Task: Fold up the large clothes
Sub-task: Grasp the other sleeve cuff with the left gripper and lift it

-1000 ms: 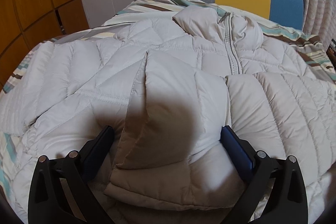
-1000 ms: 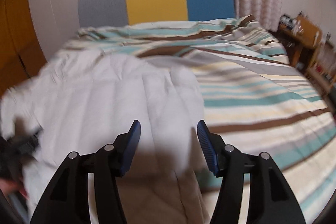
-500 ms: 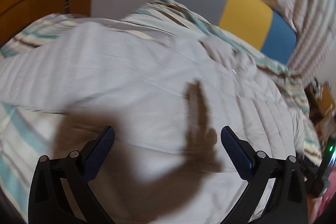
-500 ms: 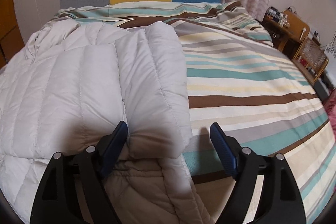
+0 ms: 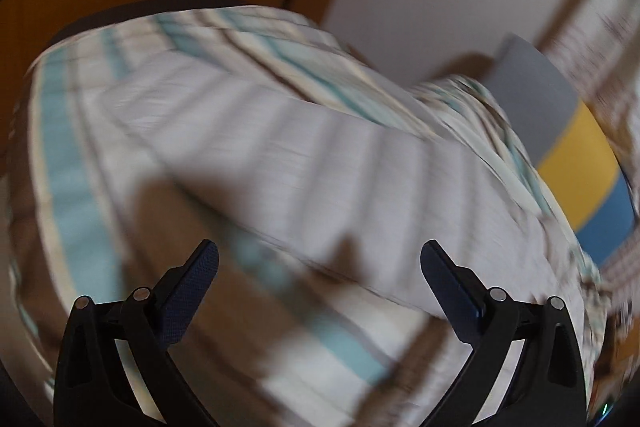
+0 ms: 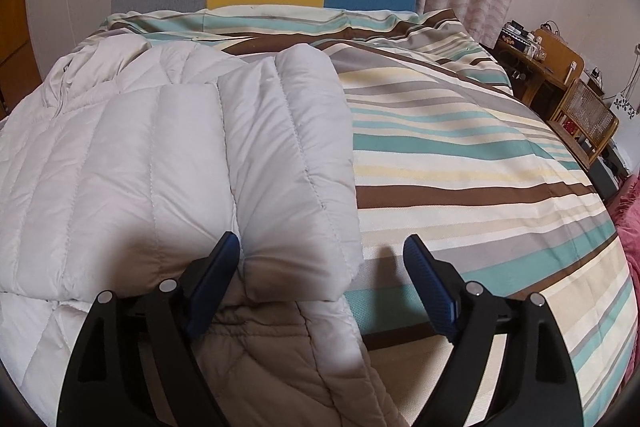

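No readable text, label, brand, number or sign appears in either wrist view. The left wrist picture is smeared by motion blur. In the right wrist picture, small boxes and bottles on the wooden side table [image 6: 552, 63] at the upper right of the frame carry markings too small to read.

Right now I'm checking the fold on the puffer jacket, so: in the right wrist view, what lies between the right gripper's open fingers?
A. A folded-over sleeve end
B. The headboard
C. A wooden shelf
A: the sleeve ends between the right gripper's spread fingers.
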### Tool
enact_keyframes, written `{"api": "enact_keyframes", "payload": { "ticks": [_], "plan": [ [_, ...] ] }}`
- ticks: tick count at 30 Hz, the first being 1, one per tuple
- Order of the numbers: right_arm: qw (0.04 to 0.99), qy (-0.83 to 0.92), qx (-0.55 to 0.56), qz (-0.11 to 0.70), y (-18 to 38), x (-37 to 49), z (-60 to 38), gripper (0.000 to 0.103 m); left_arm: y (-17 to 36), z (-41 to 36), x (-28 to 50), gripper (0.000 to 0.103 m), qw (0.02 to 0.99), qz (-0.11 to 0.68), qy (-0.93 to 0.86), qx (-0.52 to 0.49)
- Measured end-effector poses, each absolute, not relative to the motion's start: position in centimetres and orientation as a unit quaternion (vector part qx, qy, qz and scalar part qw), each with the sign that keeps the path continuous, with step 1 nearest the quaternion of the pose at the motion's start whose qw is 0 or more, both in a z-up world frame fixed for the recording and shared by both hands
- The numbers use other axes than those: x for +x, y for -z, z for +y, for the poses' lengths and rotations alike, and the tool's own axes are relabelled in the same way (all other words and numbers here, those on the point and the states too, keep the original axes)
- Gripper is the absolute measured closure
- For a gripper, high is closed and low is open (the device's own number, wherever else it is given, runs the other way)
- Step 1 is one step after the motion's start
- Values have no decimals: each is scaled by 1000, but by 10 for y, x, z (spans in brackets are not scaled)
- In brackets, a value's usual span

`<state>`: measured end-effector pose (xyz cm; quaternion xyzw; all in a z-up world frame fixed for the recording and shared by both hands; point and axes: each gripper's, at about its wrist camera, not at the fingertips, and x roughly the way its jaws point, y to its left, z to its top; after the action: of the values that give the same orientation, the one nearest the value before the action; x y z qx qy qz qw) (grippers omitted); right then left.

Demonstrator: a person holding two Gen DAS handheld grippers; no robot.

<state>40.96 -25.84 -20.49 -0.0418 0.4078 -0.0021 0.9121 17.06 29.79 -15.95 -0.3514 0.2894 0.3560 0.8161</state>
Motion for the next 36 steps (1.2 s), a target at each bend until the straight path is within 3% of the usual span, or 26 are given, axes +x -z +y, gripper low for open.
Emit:
{"api": "enact_keyframes", "payload": {
  "ticks": [5, 11, 16, 20, 24, 27, 36],
  "plan": [
    [912, 1, -39, 409, 205, 410, -258, 19, 173, 348, 143, 24, 772, 275, -411, -399],
    [912, 2, -40, 408, 206, 409, -258, 19, 193, 395, 112, 24, 716, 228, -461, -471],
    [912, 2, -40, 409, 206, 410, -258, 19, 195, 410, 117, 24, 724, 212, -454, -473],
    [912, 4, -44, 407, 206, 409, -258, 19, 198, 415, 125, 45, 716, 218, -486, -451],
    [912, 6, -47, 407, 207, 409, -257, 19, 203, 421, 133, 81, 706, 222, -513, -435],
    [912, 7, -48, 407, 208, 409, -257, 18, 202, 418, 126, 93, 699, 208, -511, -455],
    [912, 7, -48, 406, 208, 409, -256, 18, 152, 370, 131, 96, 762, 155, -508, -370]
  ]
}}
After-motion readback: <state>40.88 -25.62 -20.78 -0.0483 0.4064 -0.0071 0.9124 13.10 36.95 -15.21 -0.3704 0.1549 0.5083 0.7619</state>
